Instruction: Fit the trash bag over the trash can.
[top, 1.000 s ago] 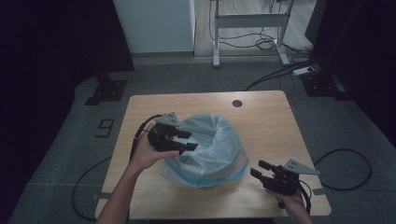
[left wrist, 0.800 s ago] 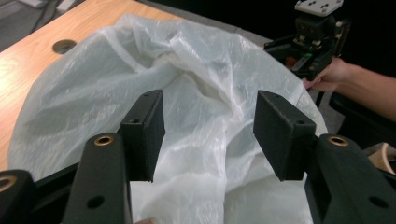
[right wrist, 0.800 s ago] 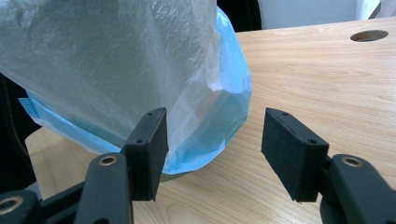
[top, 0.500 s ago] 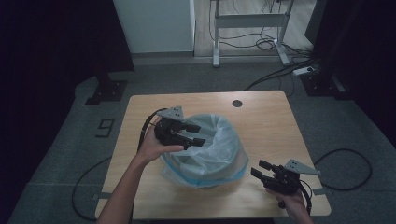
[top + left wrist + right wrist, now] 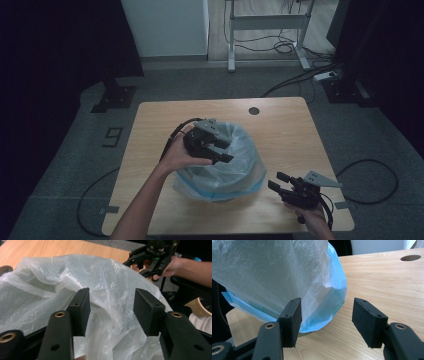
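Note:
A round bin lined with a clear crumpled plastic bag [image 5: 240,172] over a blue one [image 5: 250,188] stands mid-table. My left gripper [image 5: 229,151] hovers over the bag's left rim and points across the opening. Its jaws have just been closing; they remain open, with crumpled film [image 5: 45,277] bulging up in the gap and no pad pressing on it [image 5: 111,307]. My right gripper [image 5: 275,180] rests low near the table's front right corner, open, aimed at the bag's side [image 5: 262,270]. Bare wood shows between its jaws [image 5: 325,315].
The wooden table [image 5: 285,125] has a round cable hole [image 5: 254,110] at the back right. A cable trails from the left gripper off the table's left side. On the floor lie more cables, a desk frame behind, and a "9" marker [image 5: 113,136].
My left hand has moved to the right, from the bag's left edge to over its opening, and its jaws have narrowed. The right gripper has stayed put.

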{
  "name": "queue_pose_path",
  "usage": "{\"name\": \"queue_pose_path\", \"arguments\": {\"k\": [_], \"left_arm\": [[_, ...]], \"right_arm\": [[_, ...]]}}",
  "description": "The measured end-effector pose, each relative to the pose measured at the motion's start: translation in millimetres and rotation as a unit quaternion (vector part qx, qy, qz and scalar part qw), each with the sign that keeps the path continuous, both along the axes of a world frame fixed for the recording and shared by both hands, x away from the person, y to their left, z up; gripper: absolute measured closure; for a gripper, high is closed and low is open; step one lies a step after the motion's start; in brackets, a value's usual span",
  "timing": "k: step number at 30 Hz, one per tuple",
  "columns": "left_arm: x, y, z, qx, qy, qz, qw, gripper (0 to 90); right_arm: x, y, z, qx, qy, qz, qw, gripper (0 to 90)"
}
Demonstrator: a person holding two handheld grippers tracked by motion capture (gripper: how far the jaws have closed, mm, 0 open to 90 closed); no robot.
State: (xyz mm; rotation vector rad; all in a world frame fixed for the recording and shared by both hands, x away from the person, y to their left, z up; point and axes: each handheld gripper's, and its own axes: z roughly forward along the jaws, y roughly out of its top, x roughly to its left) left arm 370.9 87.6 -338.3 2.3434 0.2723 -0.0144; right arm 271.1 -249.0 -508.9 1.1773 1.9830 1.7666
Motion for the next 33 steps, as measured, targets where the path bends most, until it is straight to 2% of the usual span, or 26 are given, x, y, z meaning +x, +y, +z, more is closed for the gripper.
{"name": "queue_pose_path", "arguments": {"k": [4,7,8,9,10,12,14,15,16,22,25,27,31,33], "left_arm": [[4.8,-4.7,-1.3,0.017,-0.003,0.003,0.9998,53.0],[6.7,-12.8,-3.4,0.039,-0.005,-0.003,0.9992,54.4],[6.7,-12.8,-3.4,0.039,-0.005,-0.003,0.9992,54.6],[6.3,-18.4,-5.2,0.055,-0.007,-0.007,0.9984,55.1],[6.3,-18.4,-5.2,0.055,-0.007,-0.007,0.9984,55.4],[5.0,-25.0,-8.2,0.077,-0.011,-0.009,0.9969,55.7],[4.7,-28.1,-11.1,0.091,-0.012,-0.007,0.9958,55.8],[4.7,-28.1,-11.1,0.091,-0.012,-0.007,0.9958,55.7],[5.5,-31.0,-14.3,0.108,-0.013,-0.006,0.9941,55.7],[6.2,-38.2,-19.9,0.13,-0.011,-0.004,0.9914,55.6],[6.2,-38.4,-20.4,0.129,-0.012,-0.002,0.9916,53.7],[6.4,-35.8,-19.2,0.119,-0.016,0.008,0.9928,49.4],[3.6,-23.1,-11.7,0.069,-0.031,0.028,0.9967,36.0],[1.3,-16.1,-7.9,0.051,-0.042,0.039,0.997,31.2]], "right_arm": [[-0.3,-1.3,0.2,0.003,-0.001,-0.002,1.0,40.2],[-0.2,-1.7,0.3,0.003,-0.001,-0.002,1.0,40.2],[-0.1,-1.9,0.3,0.003,-0.001,-0.002,1.0,40.2],[0.0,-2.1,0.2,0.003,0.0,-0.002,1.0,40.1],[-0.1,-2.2,0.2,0.003,-0.001,-0.003,1.0,40.2],[-0.3,-2.4,0.6,0.003,-0.002,-0.003,1.0,40.1],[-0.4,-2.8,0.8,0.004,-0.002,-0.003,1.0,40.2],[-0.4,-2.8,0.8,0.004,-0.002,-0.003,1.0,40.2],[-0.5,-3.2,0.7,0.004,-0.002,-0.004,1.0,40.2],[-0.6,-4.4,0.9,0.004,-0.002,-0.004,1.0,40.2],[-0.7,-4.5,0.6,0.004,-0.002,-0.005,1.0,40.2],[-0.8,-4.7,1.0,0.004,-0.002,-0.005,1.0,40.2],[-0.8,-5.7,1.3,0.005,-0.003,-0.007,1.0,40.0],[-0.6,-6.1,1.4,0.004,-0.003,-0.008,1.0,39.8]]}}
